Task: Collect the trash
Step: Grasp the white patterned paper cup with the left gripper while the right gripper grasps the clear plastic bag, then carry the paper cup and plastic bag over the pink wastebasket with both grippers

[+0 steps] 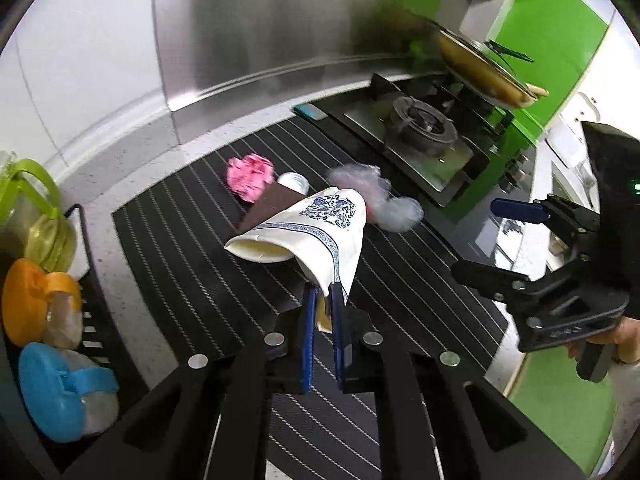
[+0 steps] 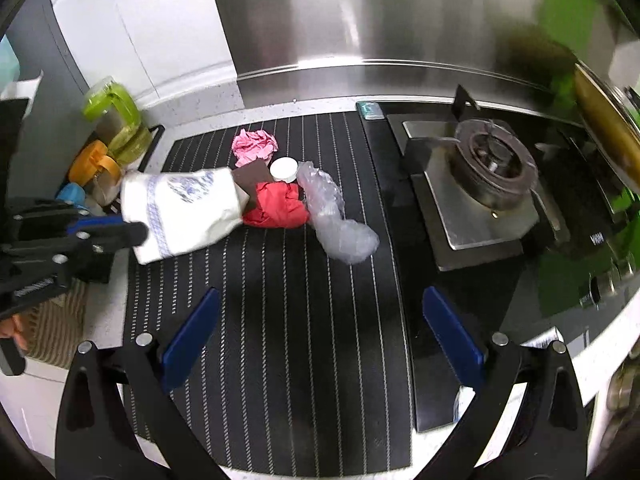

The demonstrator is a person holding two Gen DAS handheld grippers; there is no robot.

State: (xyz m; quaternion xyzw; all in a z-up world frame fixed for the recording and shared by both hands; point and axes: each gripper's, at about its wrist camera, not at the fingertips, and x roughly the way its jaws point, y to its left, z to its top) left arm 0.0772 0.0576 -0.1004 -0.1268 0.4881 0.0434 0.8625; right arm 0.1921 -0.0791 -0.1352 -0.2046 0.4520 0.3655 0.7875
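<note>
Clamped on the rim of a crushed white paper cup with a blue floral print, the left gripper shows at bottom centre of the left wrist view, its two blue pads nearly together with the cup's edge pinched between them. The cup lies on its side in the middle of that frame, mouth toward the left, and appears raised off the black striped mat. In the right wrist view the same cup sits at left centre, with the left gripper reaching in from the left edge.

The right gripper stands at the bottom of its own view with its jaws spread wide and nothing between them, only mat below. In the left wrist view it appears at the right edge.

Other trash stays on the mat in the upper middle of the right wrist frame: a crumpled pink paper, a crumpled red paper just right of the cup, a brown card partly behind the cup, a small white lid, and a wad of clear plastic wrap touching the red paper's right side.

A gas burner fills the upper right, and lidded jars in a black rack occupy the left, with green, orange and blue lids.
</note>
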